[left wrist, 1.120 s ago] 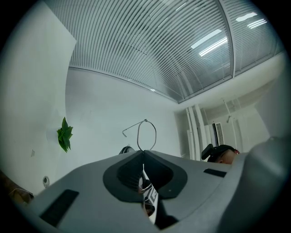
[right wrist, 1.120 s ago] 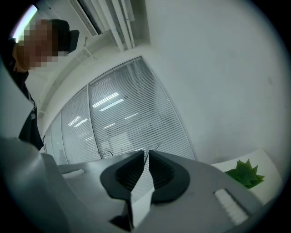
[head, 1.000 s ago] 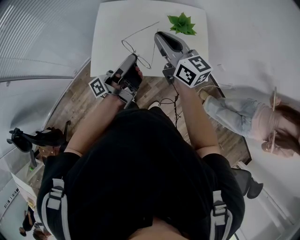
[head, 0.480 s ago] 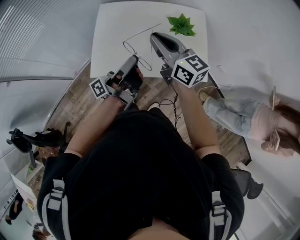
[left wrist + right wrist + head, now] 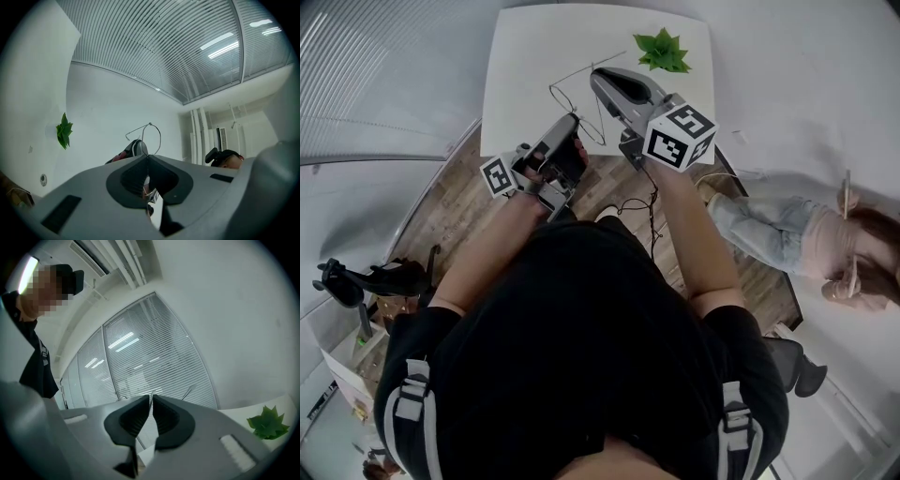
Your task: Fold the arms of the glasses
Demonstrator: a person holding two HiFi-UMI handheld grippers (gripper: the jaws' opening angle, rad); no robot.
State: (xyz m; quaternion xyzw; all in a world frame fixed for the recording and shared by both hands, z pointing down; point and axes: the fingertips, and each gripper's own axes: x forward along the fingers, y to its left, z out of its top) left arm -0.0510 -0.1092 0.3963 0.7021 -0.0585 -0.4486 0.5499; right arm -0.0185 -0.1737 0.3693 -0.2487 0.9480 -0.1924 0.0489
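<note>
Now: left gripper (image 5: 573,116) jaws clamped on front of thin wire-framed glasses (image 5: 572,105), steadying them above near edge of white square surface (image 5: 525,56); right gripper (image 5: 594,75) jaws, just closing, pinch slender wire arm (image 5: 614,57), likely to fold it.

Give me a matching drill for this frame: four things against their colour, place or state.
1 left gripper
2 right gripper
3 green plant
4 table

a white
b near the table's far right corner
c shut on one thin arm of the glasses
d shut on the glasses' front frame

Pairs: 1-d, 2-c, 3-b, 4-a. The right gripper's jaws have just been closing, the arm between them.
</note>
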